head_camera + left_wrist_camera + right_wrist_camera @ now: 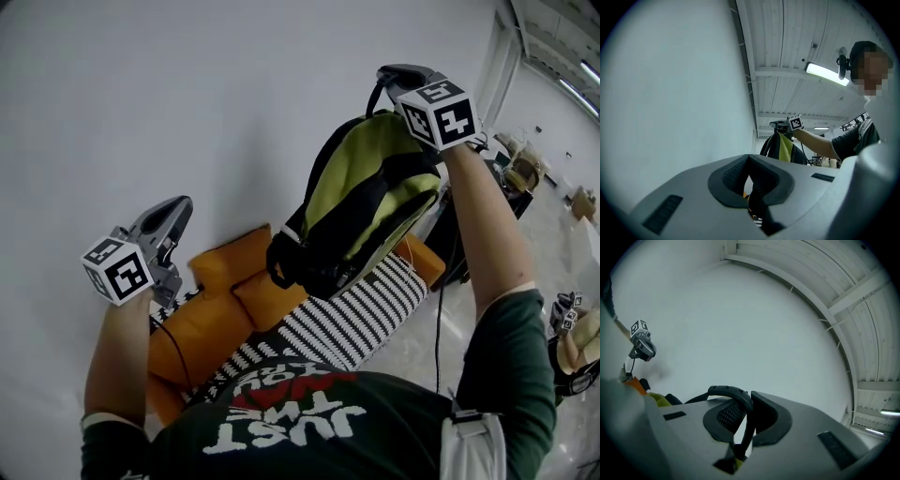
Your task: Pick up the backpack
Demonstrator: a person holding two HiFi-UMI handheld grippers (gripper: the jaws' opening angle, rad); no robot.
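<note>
A green and black backpack hangs in the air in front of a white wall, above the sofa. My right gripper is raised high and is shut on the backpack's black top handle, which arches over the left pad and runs down between the jaws. In the left gripper view the backpack dangles under the right gripper. My left gripper is held lower at the left, apart from the backpack, its jaws together with nothing between them.
An orange sofa with cushions stands under the backpack against the wall, with a black-and-white striped blanket over its seat. Furniture and boxes stand at the back right. Another person's hand with a device shows at the right edge.
</note>
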